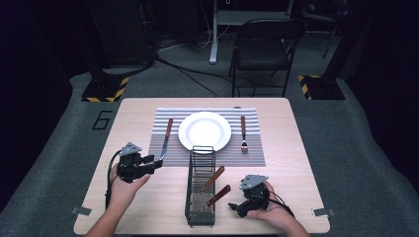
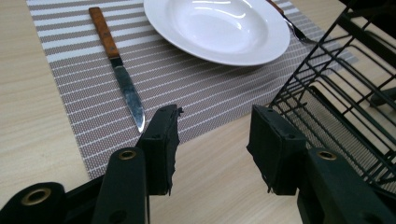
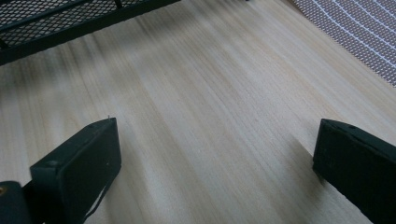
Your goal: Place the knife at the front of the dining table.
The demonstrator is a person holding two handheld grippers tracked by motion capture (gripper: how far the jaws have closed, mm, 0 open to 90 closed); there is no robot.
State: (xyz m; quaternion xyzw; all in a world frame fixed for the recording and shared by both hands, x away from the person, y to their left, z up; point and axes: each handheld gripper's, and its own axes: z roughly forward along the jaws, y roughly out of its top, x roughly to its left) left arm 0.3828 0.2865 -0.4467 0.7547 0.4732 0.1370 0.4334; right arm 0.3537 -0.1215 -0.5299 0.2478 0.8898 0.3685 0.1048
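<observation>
a wooden table (image 1: 148, 202) carries a striped placemat (image 1: 165, 148) at its far middle. on the mat sits a white plate (image 1: 204, 131), empty, with a knife (image 1: 166, 139) lying to its left and a fork (image 1: 243, 133) to its right, both wooden-handled and both clear of the plate.

nearer the person stands a black wire rack (image 1: 200, 190), its far end overlapping the mat's near edge. two wooden-handled utensils (image 1: 213, 186) lean inside it; their working ends are too small to identify, possibly a knife and spoon.

the left gripper (image 1: 154, 164), held in the left hand (image 1: 123, 190), hovers at the mat's near left corner. in the left gripper view its jaws stand apart with nothing between them, the knife tip just beyond the left jaw.

the right gripper (image 1: 232, 206), held in the right hand (image 1: 269, 210), is just right of the rack. in the right gripper view its jaws are spread wide over bare wood, empty.

a folding chair (image 1: 262, 49) stands beyond the table.
</observation>
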